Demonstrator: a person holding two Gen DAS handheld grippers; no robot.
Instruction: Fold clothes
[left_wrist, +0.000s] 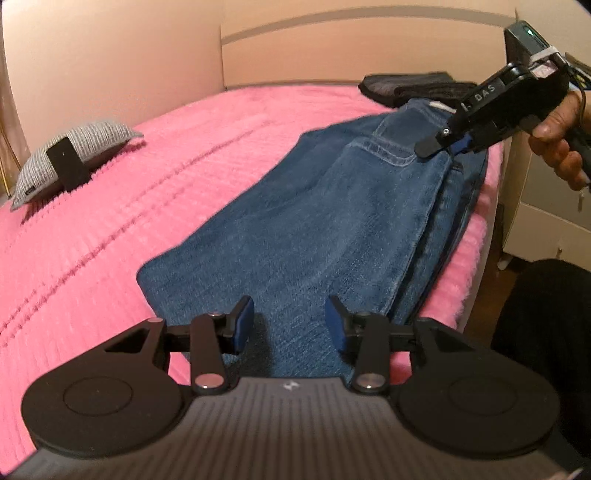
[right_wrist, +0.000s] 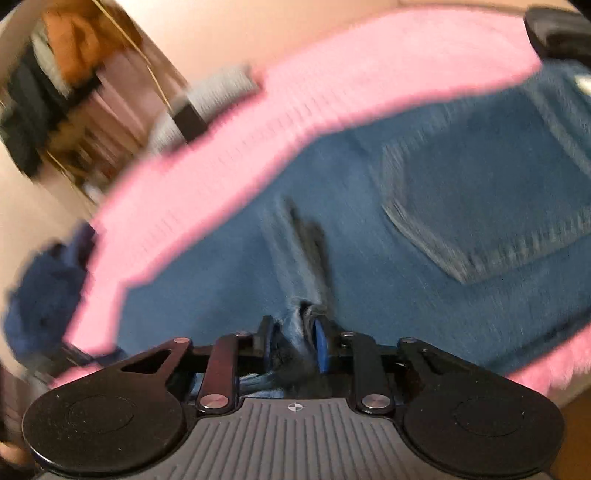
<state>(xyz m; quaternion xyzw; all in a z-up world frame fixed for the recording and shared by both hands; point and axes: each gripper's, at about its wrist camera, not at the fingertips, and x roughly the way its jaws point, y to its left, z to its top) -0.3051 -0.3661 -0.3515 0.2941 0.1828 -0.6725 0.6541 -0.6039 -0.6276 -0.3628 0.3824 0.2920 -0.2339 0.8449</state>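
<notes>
Blue jeans (left_wrist: 332, 221) lie folded lengthwise on a pink bedspread (left_wrist: 129, 221), back pocket up. My left gripper (left_wrist: 290, 325) is open and empty, just above the near leg end of the jeans. My right gripper (right_wrist: 293, 343) is shut on a pinched fold of the jeans (right_wrist: 369, 229) near the seat edge. It also shows in the left wrist view (left_wrist: 448, 142), over the pocket area at the far right. The right wrist view is motion-blurred.
A grey cushion (left_wrist: 66, 158) with a black strap lies at the bed's far left. Dark folded clothes (left_wrist: 413, 88) sit at the head of the bed. A white cabinet (left_wrist: 546, 221) stands right of the bed. The bed edge runs along the right.
</notes>
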